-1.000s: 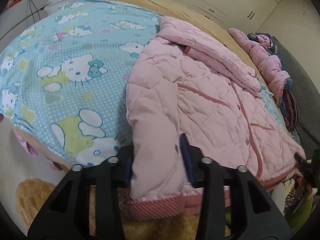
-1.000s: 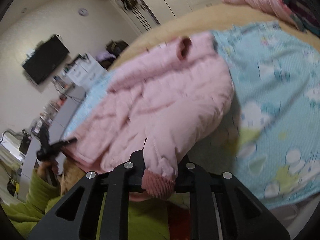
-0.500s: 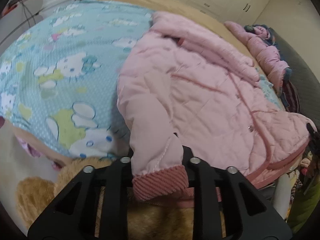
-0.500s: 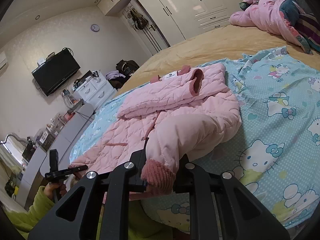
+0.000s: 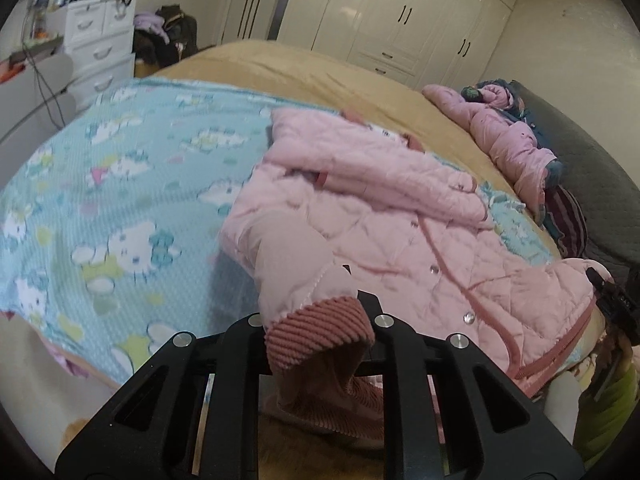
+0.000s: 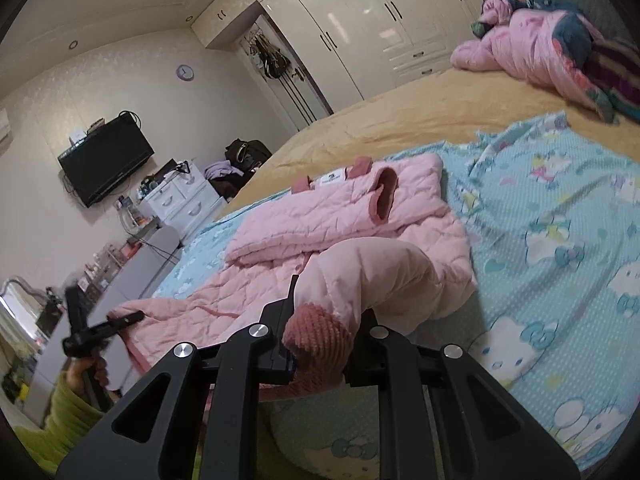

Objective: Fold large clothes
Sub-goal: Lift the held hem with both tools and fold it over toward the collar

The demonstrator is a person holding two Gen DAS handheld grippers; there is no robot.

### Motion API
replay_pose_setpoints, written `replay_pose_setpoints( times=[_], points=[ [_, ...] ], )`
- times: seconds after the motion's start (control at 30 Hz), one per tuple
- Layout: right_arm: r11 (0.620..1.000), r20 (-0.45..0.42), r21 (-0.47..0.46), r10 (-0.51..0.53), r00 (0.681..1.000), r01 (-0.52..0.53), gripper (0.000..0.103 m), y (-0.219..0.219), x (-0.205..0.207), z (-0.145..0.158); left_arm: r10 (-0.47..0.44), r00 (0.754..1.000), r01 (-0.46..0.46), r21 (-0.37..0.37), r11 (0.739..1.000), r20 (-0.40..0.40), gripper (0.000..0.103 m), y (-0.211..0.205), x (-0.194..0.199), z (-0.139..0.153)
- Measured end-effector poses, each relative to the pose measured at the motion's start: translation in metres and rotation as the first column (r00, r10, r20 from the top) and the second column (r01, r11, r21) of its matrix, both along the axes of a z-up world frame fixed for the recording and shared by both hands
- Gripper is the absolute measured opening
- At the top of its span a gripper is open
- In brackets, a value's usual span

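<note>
A pink quilted jacket [image 5: 400,216] lies on a blue cartoon-cat blanket [image 5: 120,184] on the bed, one sleeve folded across its top. My left gripper [image 5: 316,309] is shut on the dark-pink ribbed band at the jacket's near left corner and holds it off the bed. In the right wrist view, my right gripper [image 6: 326,320] is shut on the ribbed band at the other near corner, also raised. The jacket [image 6: 340,220] sags between the two. Each view shows the other gripper at its edge: the right gripper [image 5: 598,278] and the left gripper [image 6: 124,320], which a hand in a green sleeve holds.
A second pink garment with dark clothes [image 6: 552,52] is heaped at the bed's far right corner. The tan bedspread [image 5: 320,76] lies beyond the blanket. White drawers [image 5: 100,44] and a wall television [image 6: 106,160] stand left of the bed, and white wardrobes [image 5: 400,12] behind it.
My left gripper closed on the ribbed band and rose with it. My right gripper also rose a little with its corner. The jacket's near edge has lifted off the bed.
</note>
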State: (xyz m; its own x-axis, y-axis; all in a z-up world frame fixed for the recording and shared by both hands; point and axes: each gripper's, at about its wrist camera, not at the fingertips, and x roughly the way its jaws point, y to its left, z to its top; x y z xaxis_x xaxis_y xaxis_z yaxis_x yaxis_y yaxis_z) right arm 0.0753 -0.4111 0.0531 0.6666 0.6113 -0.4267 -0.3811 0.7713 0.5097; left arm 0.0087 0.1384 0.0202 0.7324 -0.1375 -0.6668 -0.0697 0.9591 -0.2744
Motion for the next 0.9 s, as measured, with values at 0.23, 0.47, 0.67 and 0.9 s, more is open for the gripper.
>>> replay_pose_setpoints(
  times=[0.23,0.47,0.67,0.9],
  points=[
    [1.000,0.035,-0.002,-0.019,0.999,0.019,0.014,-0.001,0.012,0.011,-0.002,0.999,0.002,0.008,1.000,0.052,0.010,-0.004,0.013,0.021],
    [0.999,0.055,0.017,-0.037,0.998,0.036,0.014,-0.004,0.027,0.020,0.003,0.997,-0.004,0.001,1.000,0.078,0.010,-0.005,0.027,0.034],
    [0.998,0.054,0.040,-0.056,0.997,0.054,0.014,-0.006,0.038,0.023,0.009,0.996,-0.008,-0.007,1.000,0.091,0.010,-0.001,0.036,0.039],
    [0.995,0.044,0.048,-0.088,0.995,0.086,0.014,-0.007,0.054,0.024,0.007,0.994,-0.007,0.002,1.000,0.106,0.010,-0.001,0.050,0.045]
  ],
)
